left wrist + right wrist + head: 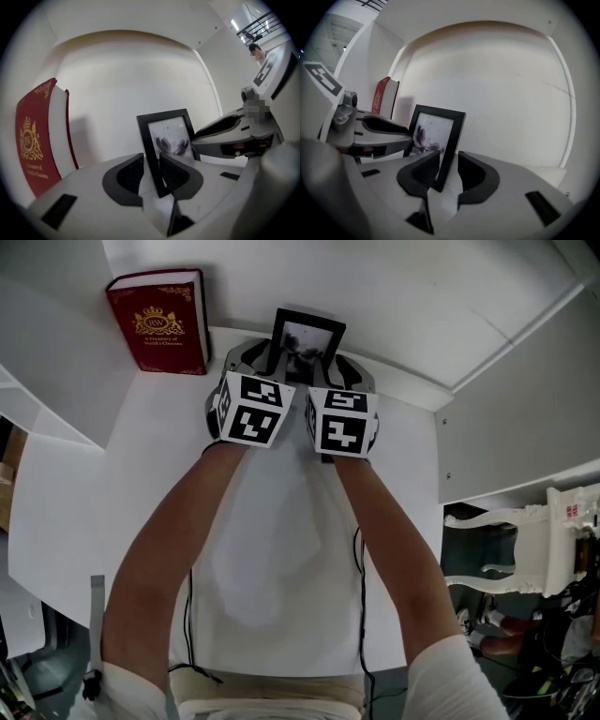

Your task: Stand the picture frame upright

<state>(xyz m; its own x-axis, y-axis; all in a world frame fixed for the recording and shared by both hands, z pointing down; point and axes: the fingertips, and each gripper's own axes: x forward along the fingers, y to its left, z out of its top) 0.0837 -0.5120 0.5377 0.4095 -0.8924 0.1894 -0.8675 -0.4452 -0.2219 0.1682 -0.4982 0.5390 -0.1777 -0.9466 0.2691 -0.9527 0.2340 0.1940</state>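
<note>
A black picture frame (307,338) with a dark flower print stands upright at the back of the white table (281,549), close to the wall. My left gripper (265,360) is shut on the frame's left edge; in the left gripper view the frame (171,136) sits pinched between the pads of that gripper (151,171). My right gripper (339,367) straddles the frame's right edge. In the right gripper view the frame (436,131) stands between the jaws of that gripper (449,171), with a gap showing beside the right pad, so it is open.
A red book (159,322) with gold print stands upright at the back left, leaning on the wall. A white wall panel closes the back and right side. Beyond the table's right edge stands a white chair (525,540) among clutter on the floor.
</note>
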